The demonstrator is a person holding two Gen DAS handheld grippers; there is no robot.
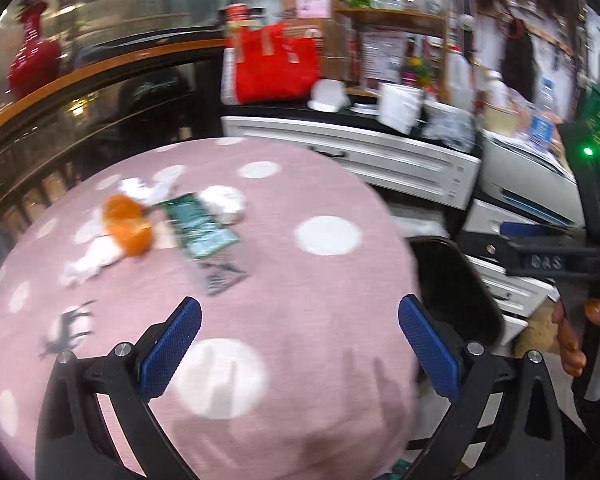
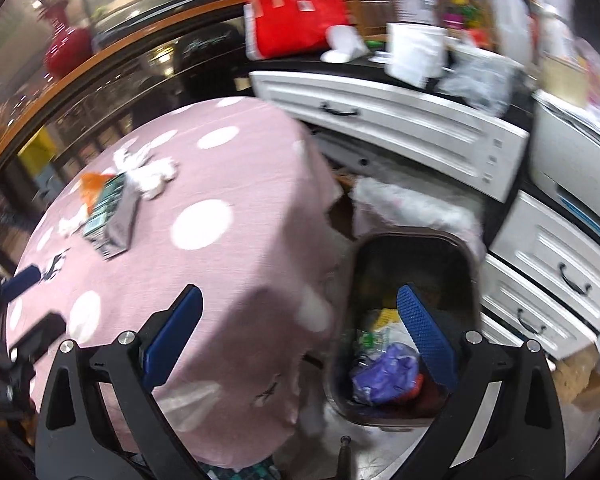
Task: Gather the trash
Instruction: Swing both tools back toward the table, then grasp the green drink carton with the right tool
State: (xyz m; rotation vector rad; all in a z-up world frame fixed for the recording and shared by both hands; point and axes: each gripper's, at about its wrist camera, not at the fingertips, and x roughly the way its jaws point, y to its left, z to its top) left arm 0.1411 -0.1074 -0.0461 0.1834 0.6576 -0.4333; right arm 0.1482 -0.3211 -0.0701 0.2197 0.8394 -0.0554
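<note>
On the pink polka-dot tablecloth (image 1: 260, 320) lies trash at the far left: an orange peel (image 1: 127, 225), a green wrapper (image 1: 198, 226), and crumpled white tissues (image 1: 224, 202). The same trash shows in the right wrist view: wrapper (image 2: 108, 208), tissues (image 2: 150, 174), peel (image 2: 94, 184). My left gripper (image 1: 300, 344) is open and empty, hovering above the table's near part. My right gripper (image 2: 300, 344) is open and empty, over the table's right edge and a dark trash bin (image 2: 472, 280) on the floor that holds purple and yellow rubbish.
White drawer cabinets (image 2: 400, 128) stand behind the table, their dark top crowded with a red bag (image 2: 300, 12), a white container (image 2: 416, 54) and plastic. The bin's rim (image 1: 460, 264) shows beside the table in the left view, with the other gripper (image 1: 540, 256) at right.
</note>
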